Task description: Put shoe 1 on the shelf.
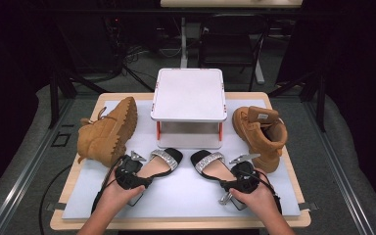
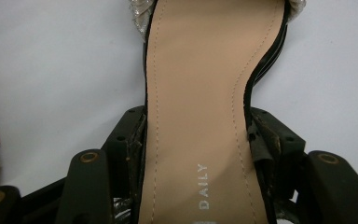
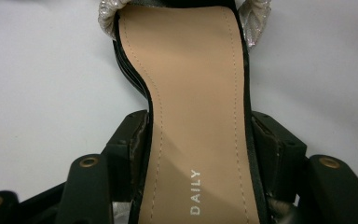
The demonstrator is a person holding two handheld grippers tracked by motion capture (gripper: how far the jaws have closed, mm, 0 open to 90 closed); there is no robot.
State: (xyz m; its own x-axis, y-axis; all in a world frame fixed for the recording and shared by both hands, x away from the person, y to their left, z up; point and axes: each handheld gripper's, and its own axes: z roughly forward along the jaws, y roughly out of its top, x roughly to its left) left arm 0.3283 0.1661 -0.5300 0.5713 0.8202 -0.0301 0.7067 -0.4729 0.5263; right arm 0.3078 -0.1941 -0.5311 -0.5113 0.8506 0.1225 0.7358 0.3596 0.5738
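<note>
Two black sandals with tan insoles and silver glitter toe straps lie side by side on the white mat, toes pointing away from me. My left gripper is shut on the heel end of the left sandal, its pads pressing both sides of the insole. My right gripper grips the heel end of the right sandal the same way, jaws against both edges of the sole. Each insole reads "DAILY". Both sandals rest on the mat.
A white two-level stand sits at the back centre of the mat. One tan boot lies on its side at the left, sole facing right. A second tan boot stands upright at the right.
</note>
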